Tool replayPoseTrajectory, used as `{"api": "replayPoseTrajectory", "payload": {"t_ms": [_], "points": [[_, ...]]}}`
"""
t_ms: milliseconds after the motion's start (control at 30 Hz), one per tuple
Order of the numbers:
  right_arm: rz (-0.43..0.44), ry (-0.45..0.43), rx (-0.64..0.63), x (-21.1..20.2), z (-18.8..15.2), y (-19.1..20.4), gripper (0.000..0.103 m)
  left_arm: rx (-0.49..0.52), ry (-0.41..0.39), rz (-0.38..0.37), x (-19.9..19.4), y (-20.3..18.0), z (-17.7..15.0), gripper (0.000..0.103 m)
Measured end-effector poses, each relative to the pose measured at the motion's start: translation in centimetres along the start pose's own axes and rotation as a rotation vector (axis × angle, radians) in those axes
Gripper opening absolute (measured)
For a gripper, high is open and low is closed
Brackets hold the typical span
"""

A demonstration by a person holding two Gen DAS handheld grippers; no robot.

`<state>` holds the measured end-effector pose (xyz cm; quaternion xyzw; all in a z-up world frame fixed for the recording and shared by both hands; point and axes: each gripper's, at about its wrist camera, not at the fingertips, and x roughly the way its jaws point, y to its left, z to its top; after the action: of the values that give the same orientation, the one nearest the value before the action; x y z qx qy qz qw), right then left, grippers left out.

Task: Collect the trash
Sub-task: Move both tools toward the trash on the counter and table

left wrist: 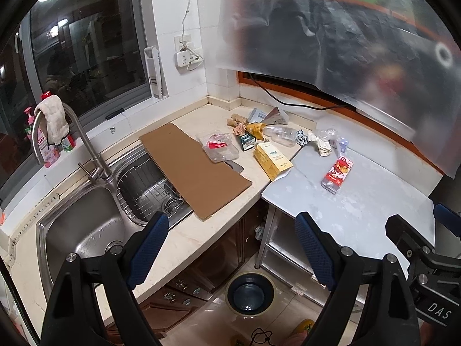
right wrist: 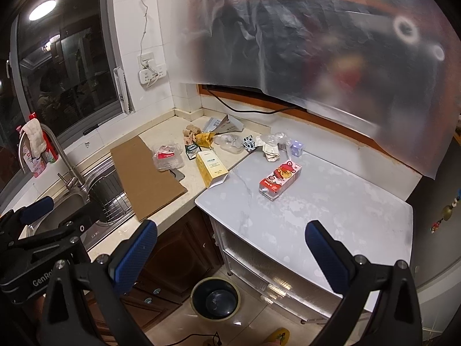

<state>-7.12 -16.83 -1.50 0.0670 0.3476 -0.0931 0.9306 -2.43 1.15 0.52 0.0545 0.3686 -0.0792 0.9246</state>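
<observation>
Trash lies scattered over the counter corner: a red-and-pink drink carton (left wrist: 337, 174) (right wrist: 281, 179) on the white cabinet top, a yellow box (left wrist: 272, 160) (right wrist: 211, 168), a clear plastic tray (left wrist: 220, 147) (right wrist: 168, 156), a crushed clear bottle (left wrist: 281, 134) (right wrist: 230, 142), crumpled paper (left wrist: 322, 145) (right wrist: 270, 151) and several wrappers. A dark bin (left wrist: 250, 292) (right wrist: 215, 297) stands on the floor below. My left gripper (left wrist: 232, 249) and right gripper (right wrist: 232, 253) hover open and empty, well short of the trash.
A brown cardboard sheet (left wrist: 194, 168) (right wrist: 147, 173) overhangs the steel sink (left wrist: 86, 225). A tap with a cloth (left wrist: 53, 118) rises at the left. Translucent plastic sheeting (left wrist: 345, 34) hangs over the back right. A black cable (left wrist: 288, 102) runs along the wall.
</observation>
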Motion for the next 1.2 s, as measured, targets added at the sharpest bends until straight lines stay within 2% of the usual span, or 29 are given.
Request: {"api": "replayPoseTrajectory", "payload": {"t_ms": [367, 667, 1033, 1200], "points": [[-0.007, -0.003, 0.004, -0.1, -0.3, 0.4, 0.103, 0.029, 0.022, -0.011, 0.8, 0.6, 0.1, 0.088], [-0.026, -0.003, 0.022, -0.1, -0.6, 0.3, 0.103, 0.022, 0.023, -0.067, 1.8, 1.3, 0.1, 0.088], [-0.078, 0.017, 0.102, 0.2, -1.0, -0.9, 0.103, 0.056, -0.008, -0.14, 3.1, -0.1, 0.2, 0.088], [-0.094, 0.034, 0.106, 1.2, -0.9, -1.7, 0.103, 0.079, -0.018, -0.136, 4.3, -1.3, 1.0, 0.088]]}}
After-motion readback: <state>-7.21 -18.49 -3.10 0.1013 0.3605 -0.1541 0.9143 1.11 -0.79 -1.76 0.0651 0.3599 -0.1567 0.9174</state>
